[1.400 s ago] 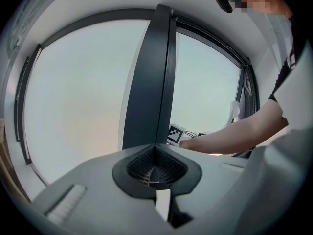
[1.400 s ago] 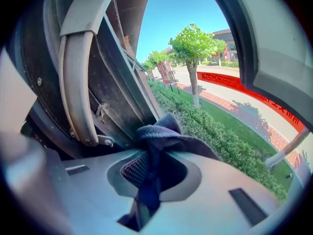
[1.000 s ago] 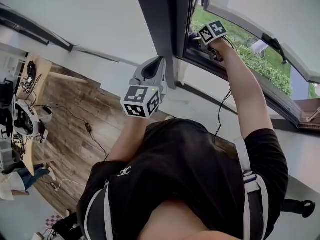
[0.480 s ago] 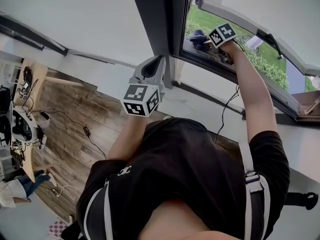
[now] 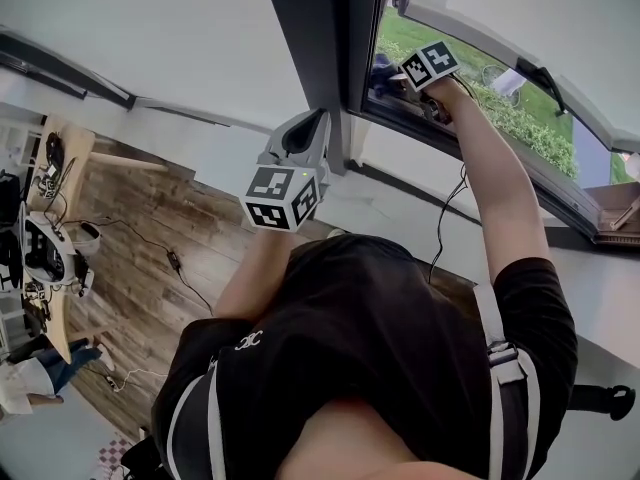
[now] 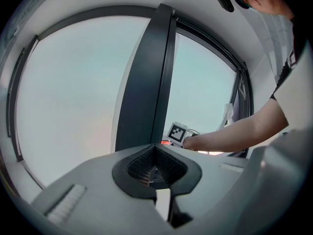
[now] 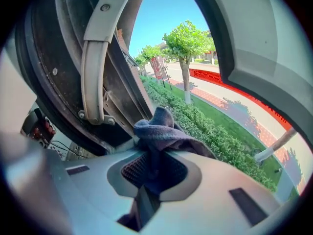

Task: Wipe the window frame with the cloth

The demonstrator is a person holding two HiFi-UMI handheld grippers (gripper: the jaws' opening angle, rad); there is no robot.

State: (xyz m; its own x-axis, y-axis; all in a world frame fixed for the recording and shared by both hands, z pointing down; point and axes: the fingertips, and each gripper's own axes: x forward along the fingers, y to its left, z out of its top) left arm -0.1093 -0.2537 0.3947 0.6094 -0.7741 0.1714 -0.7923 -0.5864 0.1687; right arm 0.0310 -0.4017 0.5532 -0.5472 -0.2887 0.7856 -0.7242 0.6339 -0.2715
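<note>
My right gripper [image 5: 395,80] reaches up into the open window and is shut on a dark blue-grey cloth [image 7: 161,131], which bunches out of its jaws against the dark window frame [image 7: 68,82]. In the head view the cloth [image 5: 381,72] lies on the lower frame rail [image 5: 480,153], close to the dark vertical post [image 5: 320,48]. My left gripper [image 5: 305,140] hangs lower, in front of the white wall beside the post. Its jaws are shut with nothing between them [image 6: 155,166]. The left gripper view shows the post [image 6: 146,82] and the right gripper's marker cube [image 6: 177,132] beyond it.
An open sash [image 5: 520,18] swings out above the right arm, with hedge and grass [image 5: 530,128] outside. A white sill [image 5: 590,278] runs below the window. Far below to the left are a wooden floor [image 5: 150,268] and a desk with gear [image 5: 50,238].
The right gripper slid the cloth right along the lower frame rail, then back left toward the post. The left gripper stayed almost still.
</note>
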